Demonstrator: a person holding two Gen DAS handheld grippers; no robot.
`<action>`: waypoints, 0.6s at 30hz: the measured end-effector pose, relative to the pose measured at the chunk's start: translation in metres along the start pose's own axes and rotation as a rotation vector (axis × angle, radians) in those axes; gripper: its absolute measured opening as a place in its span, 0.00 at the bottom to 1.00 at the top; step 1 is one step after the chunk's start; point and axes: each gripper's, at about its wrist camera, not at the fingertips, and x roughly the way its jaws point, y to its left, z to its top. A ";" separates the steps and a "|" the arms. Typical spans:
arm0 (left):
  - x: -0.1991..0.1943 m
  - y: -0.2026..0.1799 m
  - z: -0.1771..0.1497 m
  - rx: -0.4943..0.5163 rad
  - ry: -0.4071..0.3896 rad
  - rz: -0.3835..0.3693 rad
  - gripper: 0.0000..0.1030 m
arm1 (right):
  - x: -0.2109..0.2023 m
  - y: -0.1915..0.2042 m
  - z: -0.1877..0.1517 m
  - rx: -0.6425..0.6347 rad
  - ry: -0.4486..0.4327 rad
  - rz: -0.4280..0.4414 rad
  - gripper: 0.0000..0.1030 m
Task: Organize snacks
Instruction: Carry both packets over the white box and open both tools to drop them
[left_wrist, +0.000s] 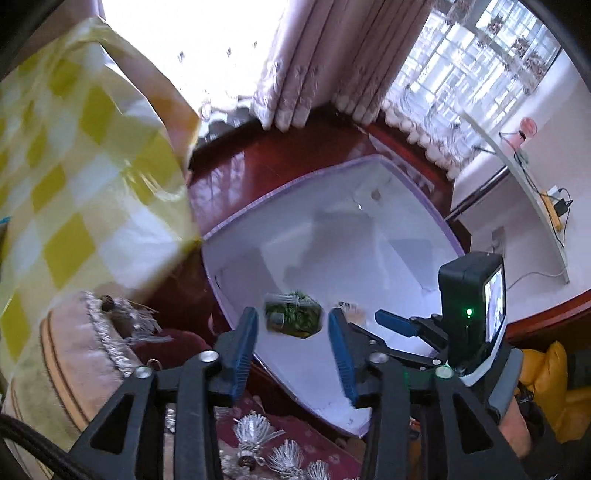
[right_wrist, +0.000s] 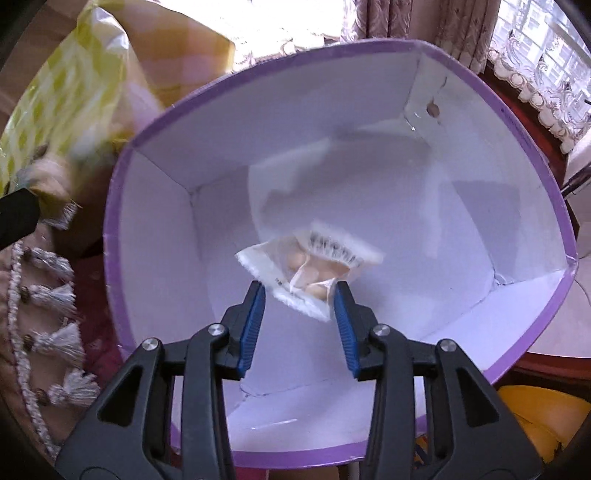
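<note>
A white box with a purple rim (left_wrist: 332, 173) (right_wrist: 295, 55) stands open on a dark red table. My left gripper (left_wrist: 291, 317) hovers over its near side, jaws open. A green snack packet (left_wrist: 295, 319), blurred, lies in the gap with space on both sides, touching neither pad. My right gripper (right_wrist: 300, 295) points down into the box, jaws open. A clear packet of pale pieces (right_wrist: 314, 273) sits just beyond its fingertips, its edges near both pads, not clamped. The right gripper's blue finger (left_wrist: 395, 323) shows in the left wrist view.
A yellow and white checkered bag (left_wrist: 92, 166) (right_wrist: 74, 92) leans against the box on the left. A tasselled cushion (left_wrist: 92, 350) (right_wrist: 44, 295) lies below it. Curtains (left_wrist: 314, 55) and a window are behind the table (left_wrist: 258, 158). Something yellow (left_wrist: 546, 387) sits at lower right.
</note>
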 end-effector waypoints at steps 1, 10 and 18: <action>0.001 0.001 0.000 -0.005 0.001 0.002 0.56 | 0.000 0.002 -0.001 -0.006 0.003 0.000 0.47; -0.045 0.061 -0.016 -0.175 -0.127 0.069 0.62 | 0.005 0.048 0.035 -0.070 -0.022 0.063 0.53; -0.097 0.119 -0.062 -0.286 -0.243 0.193 0.64 | 0.027 0.096 0.078 -0.198 0.000 0.146 0.53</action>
